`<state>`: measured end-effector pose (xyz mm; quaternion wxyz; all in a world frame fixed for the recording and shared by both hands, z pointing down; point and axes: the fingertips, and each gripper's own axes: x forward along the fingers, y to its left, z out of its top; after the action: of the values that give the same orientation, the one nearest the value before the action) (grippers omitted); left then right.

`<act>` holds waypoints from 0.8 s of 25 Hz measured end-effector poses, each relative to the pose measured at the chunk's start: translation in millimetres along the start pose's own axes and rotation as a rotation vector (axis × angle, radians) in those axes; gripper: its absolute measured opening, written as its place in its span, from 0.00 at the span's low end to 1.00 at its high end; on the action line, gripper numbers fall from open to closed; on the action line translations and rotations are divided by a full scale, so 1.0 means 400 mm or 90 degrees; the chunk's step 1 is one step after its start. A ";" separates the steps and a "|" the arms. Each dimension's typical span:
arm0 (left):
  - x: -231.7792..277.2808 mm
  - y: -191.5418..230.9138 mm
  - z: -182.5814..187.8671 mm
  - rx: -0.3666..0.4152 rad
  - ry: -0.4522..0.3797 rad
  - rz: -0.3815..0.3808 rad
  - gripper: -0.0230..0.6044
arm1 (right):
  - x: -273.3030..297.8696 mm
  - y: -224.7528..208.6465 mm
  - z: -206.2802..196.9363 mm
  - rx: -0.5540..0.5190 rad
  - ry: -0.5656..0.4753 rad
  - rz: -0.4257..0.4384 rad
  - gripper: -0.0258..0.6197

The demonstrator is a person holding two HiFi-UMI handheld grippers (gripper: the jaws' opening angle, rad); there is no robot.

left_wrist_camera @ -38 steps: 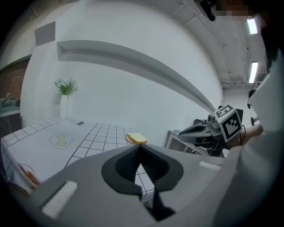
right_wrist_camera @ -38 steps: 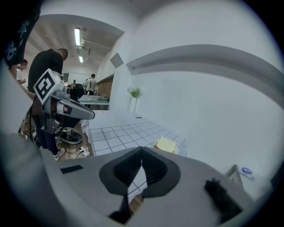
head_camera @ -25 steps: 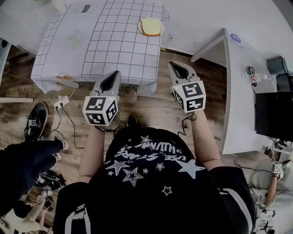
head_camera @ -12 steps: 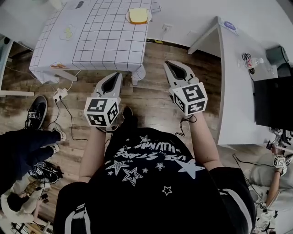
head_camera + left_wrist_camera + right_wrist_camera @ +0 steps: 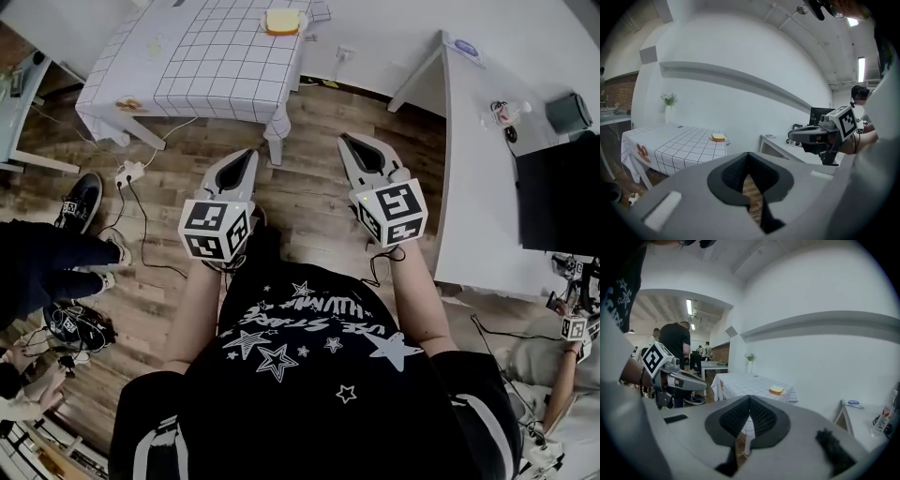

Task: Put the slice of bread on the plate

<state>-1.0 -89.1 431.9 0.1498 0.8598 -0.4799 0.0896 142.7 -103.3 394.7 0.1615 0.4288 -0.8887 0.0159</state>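
Observation:
A slice of bread (image 5: pixel 282 20) lies on a white plate (image 5: pixel 283 33) at the far right corner of a table with a checked cloth (image 5: pixel 206 66), at the top of the head view. Both grippers hang over the wooden floor, well short of the table, and hold nothing. My left gripper (image 5: pixel 247 154) has its jaws together, and so does my right gripper (image 5: pixel 347 140). In the left gripper view the bread (image 5: pixel 718 137) shows small and far beyond the shut jaws, with the right gripper (image 5: pixel 793 134) alongside. The right gripper view shows the bread (image 5: pixel 776 390) and the left gripper (image 5: pixel 699 386).
A white desk (image 5: pixel 469 159) with a dark monitor (image 5: pixel 562 197) runs along the right. A bystander's legs (image 5: pixel 47 262) and shoes stand at the left, with a power strip and cables (image 5: pixel 131 173) on the floor. A plant in a vase (image 5: pixel 669 110) stands behind the table.
The table and the bread on its plate have slid toward the top of the head view and shrunk: both grippers have drawn back from the table, still shut and empty.

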 end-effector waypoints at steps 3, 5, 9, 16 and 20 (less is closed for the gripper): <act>-0.026 -0.056 0.010 0.000 -0.002 0.009 0.05 | -0.057 0.004 0.006 -0.007 0.003 0.010 0.06; -0.045 -0.092 0.012 -0.001 0.001 0.014 0.05 | -0.091 0.009 0.011 -0.005 0.003 0.015 0.06; -0.106 -0.161 -0.011 0.002 -0.009 0.015 0.05 | -0.165 0.052 -0.001 -0.003 -0.009 0.019 0.06; -0.191 -0.231 -0.046 0.014 -0.018 0.018 0.05 | -0.235 0.115 -0.022 0.000 -0.024 0.031 0.06; -0.238 -0.241 -0.061 0.021 -0.025 0.022 0.05 | -0.259 0.157 -0.030 0.008 -0.034 0.032 0.06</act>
<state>30.9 42.9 410.0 0.1246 0.8554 -0.4958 0.0833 157.8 17.0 381.8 0.1348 0.4075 -0.9031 0.0138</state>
